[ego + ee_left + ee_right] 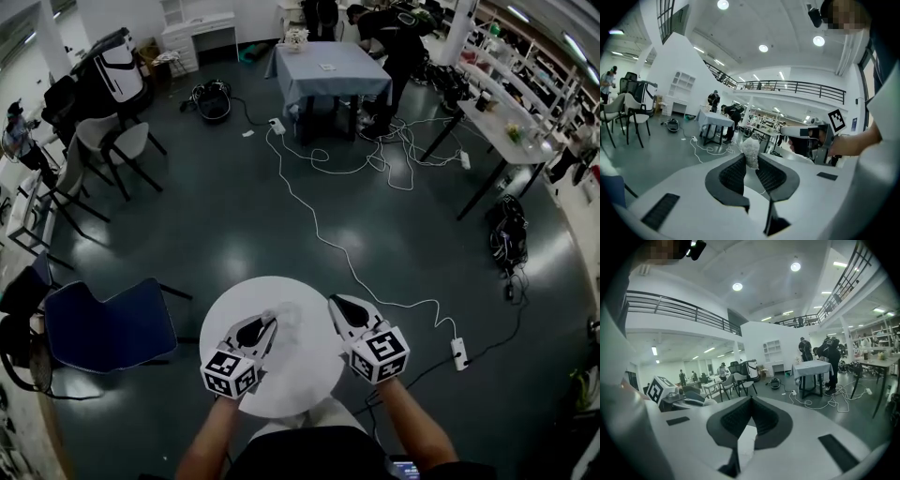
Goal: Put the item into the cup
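Note:
A small white crumpled item (pixel 751 151) sticks up from the tips of my left gripper (pixel 751 160), which is shut on it. In the head view the left gripper (pixel 271 320) hovers over the left half of the round white table (pixel 281 389). My right gripper (pixel 334 302) is over the table's right edge; its jaws (pixel 751 399) meet at the tips with nothing between them. Each gripper shows in the other's view: the right gripper (pixel 811 136) and the left gripper (pixel 679 397). I see no cup in any view.
A blue chair (pixel 108 323) stands just left of the table. A white cable with a power strip (pixel 459 352) runs across the dark floor to the right. Farther off are a grey-clothed table (pixel 333 70), chairs (pixel 122 141) at left, a long bench (pixel 511 131) and people.

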A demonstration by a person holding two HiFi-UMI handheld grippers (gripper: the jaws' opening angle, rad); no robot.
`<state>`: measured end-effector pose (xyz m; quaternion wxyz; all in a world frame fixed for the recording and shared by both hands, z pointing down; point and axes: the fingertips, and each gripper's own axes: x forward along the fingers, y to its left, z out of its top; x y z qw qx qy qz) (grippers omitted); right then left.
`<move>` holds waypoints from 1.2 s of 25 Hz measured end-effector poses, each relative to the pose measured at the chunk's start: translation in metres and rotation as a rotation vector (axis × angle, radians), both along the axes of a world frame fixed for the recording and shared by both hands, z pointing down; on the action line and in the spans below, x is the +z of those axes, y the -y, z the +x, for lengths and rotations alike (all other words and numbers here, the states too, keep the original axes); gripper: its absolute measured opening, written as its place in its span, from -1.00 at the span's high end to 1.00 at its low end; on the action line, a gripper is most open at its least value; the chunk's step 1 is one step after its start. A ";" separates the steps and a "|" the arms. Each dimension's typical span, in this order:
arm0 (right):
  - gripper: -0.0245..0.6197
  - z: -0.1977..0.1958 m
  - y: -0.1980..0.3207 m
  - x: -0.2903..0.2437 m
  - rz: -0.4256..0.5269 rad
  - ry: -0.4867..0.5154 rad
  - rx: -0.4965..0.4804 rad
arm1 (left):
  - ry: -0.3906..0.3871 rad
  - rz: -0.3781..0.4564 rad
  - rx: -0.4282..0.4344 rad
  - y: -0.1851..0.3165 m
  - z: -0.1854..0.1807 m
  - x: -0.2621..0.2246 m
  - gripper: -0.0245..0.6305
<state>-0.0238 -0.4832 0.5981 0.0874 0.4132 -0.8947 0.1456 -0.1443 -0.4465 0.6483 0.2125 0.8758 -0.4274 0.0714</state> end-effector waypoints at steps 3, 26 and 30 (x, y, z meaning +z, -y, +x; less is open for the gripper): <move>0.88 0.004 0.009 0.011 -0.021 -0.003 0.004 | 0.014 -0.022 0.005 0.014 0.000 0.015 0.70; 0.88 0.011 0.048 0.101 -0.152 -0.029 0.031 | 0.286 -0.151 0.181 0.078 0.022 0.152 0.70; 0.88 0.013 0.053 0.113 -0.172 -0.028 0.036 | 0.296 -0.179 0.183 0.087 0.025 0.171 0.70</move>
